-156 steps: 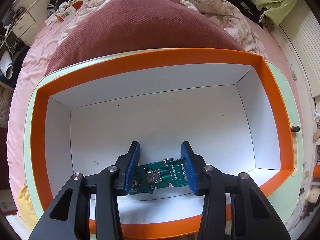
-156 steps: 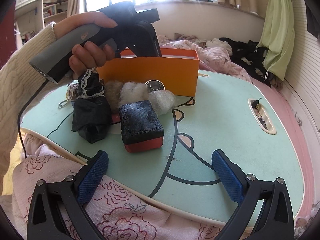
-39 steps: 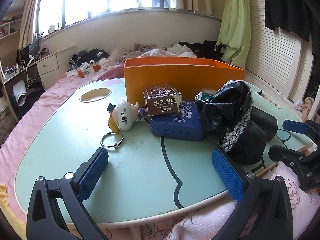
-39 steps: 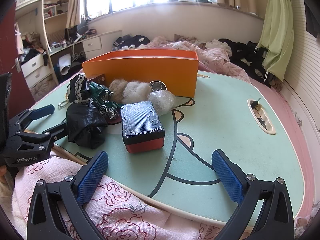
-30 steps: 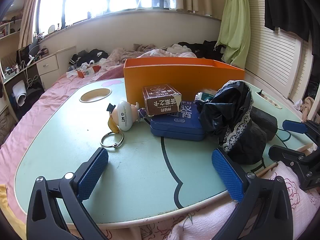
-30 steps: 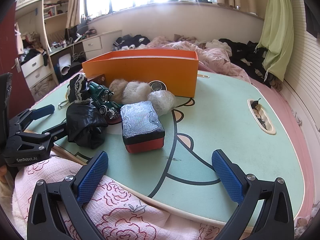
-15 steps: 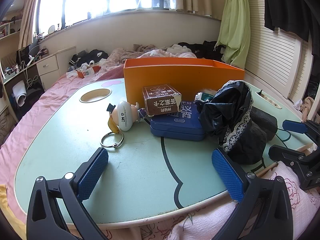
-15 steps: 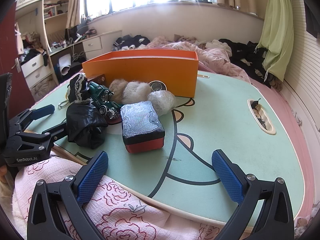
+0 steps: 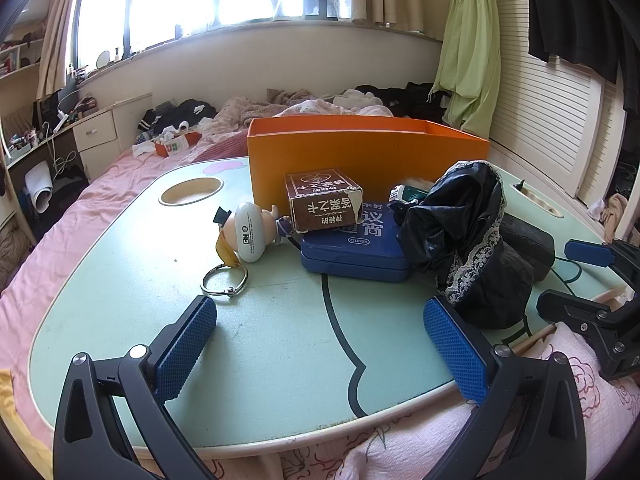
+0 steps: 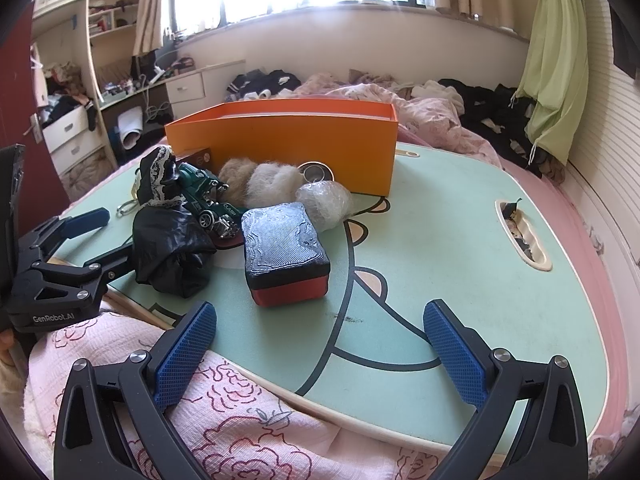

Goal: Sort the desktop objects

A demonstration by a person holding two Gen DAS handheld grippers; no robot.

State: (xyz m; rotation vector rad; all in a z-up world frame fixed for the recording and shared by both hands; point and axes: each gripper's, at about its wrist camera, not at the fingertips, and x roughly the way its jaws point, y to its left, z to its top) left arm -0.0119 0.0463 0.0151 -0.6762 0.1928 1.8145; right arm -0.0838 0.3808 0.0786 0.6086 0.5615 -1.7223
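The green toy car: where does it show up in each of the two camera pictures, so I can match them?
Left wrist view: only a sliver of the green toy car shows, right of centre, behind the black lace-trimmed cloth.
Right wrist view: the car is in plain sight, left of centre, just right of the same cloth.
Shared landmark: the orange box stands behind the car in both.

From the left wrist, the green toy car [image 9: 408, 194] shows only a sliver behind the black lace-trimmed cloth [image 9: 460, 232]. The orange box [image 10: 288, 140] hides its own inside from both views. The cloth covers the blue tin's [image 9: 356, 246] right end.
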